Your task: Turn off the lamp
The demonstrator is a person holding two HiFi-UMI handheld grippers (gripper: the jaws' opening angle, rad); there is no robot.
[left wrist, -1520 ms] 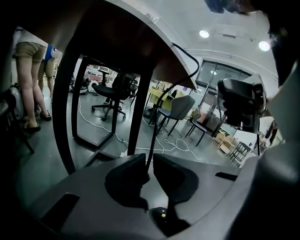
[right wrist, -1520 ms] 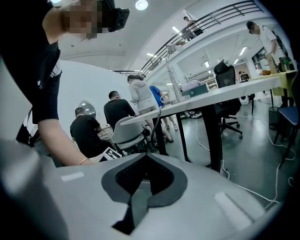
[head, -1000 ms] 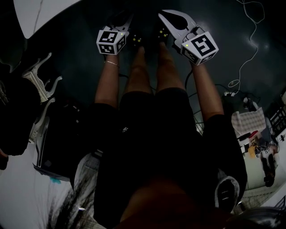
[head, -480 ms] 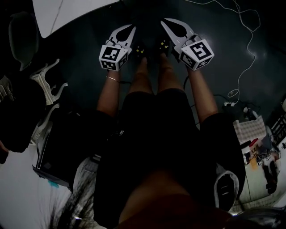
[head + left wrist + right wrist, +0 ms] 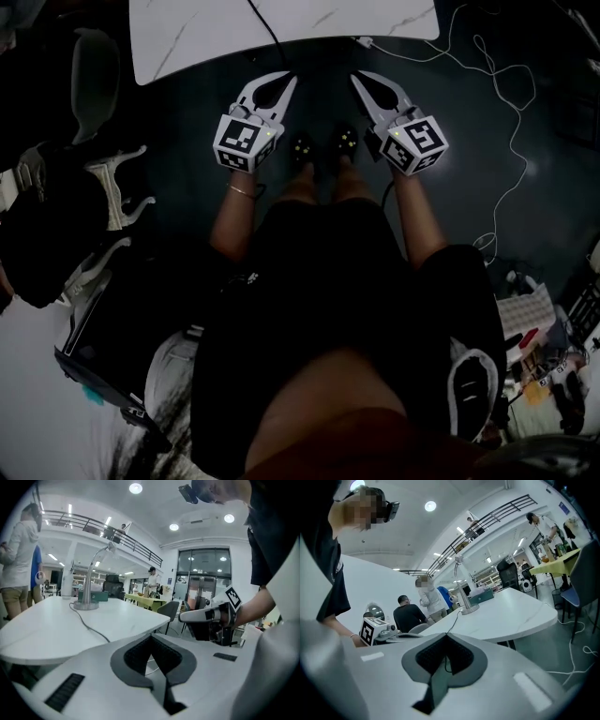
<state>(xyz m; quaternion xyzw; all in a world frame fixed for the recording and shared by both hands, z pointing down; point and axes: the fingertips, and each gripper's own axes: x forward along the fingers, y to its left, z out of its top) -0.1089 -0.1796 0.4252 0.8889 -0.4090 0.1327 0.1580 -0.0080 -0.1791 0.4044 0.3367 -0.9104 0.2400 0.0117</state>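
Lamp (image 5: 88, 584), single, on one table (image 5: 281, 28); left tongs (image 5: 284, 79), right tongs (image 5: 360, 80), both pressed together.

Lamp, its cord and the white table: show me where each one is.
Lamp (image 5: 86, 604), left gripper view, on its round base.
Cord (image 5: 87, 625), left gripper view, midway along the tabletop.
Table (image 5: 216, 28), head view, bare white top.

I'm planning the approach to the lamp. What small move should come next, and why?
Probably ease the right gripper forward over the white tabletop toward the silver gooseneck desk lamp. The gripper's jaws are shut and empty, short of the table's edge, and the lamp stands far across, nearly straight ahead.
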